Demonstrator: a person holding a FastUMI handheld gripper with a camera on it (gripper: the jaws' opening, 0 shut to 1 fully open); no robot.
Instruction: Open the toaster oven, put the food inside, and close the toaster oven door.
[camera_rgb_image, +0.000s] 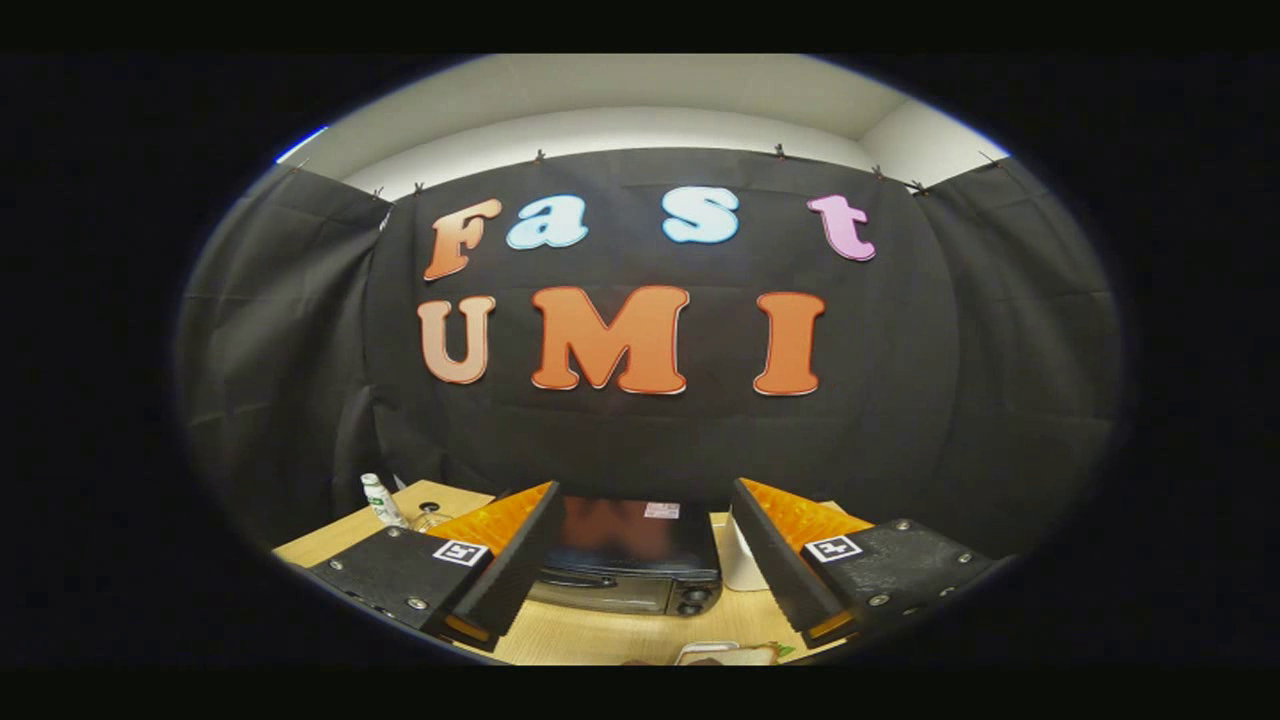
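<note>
Spread wide and empty, the tool (640, 585) hangs above the wooden worktop (600, 635). Beyond its fingers sits the toaster oven (630, 570), door shut, a bar handle across the front. That handle looks rigid and the place to grip. Food (730, 655) lies nearest, likely soft and light; a plastic bottle (380, 500) stands behind.

Nothing really legible here tbh. The toaster oven (625, 560) has a small sticker (662, 510) on top and the bottle (380, 500) has a label, both too tiny to make out. The gripper (645, 487), fingers spread wide apart, carries a square coded marker (460, 552) on each finger, no actual words.
</note>
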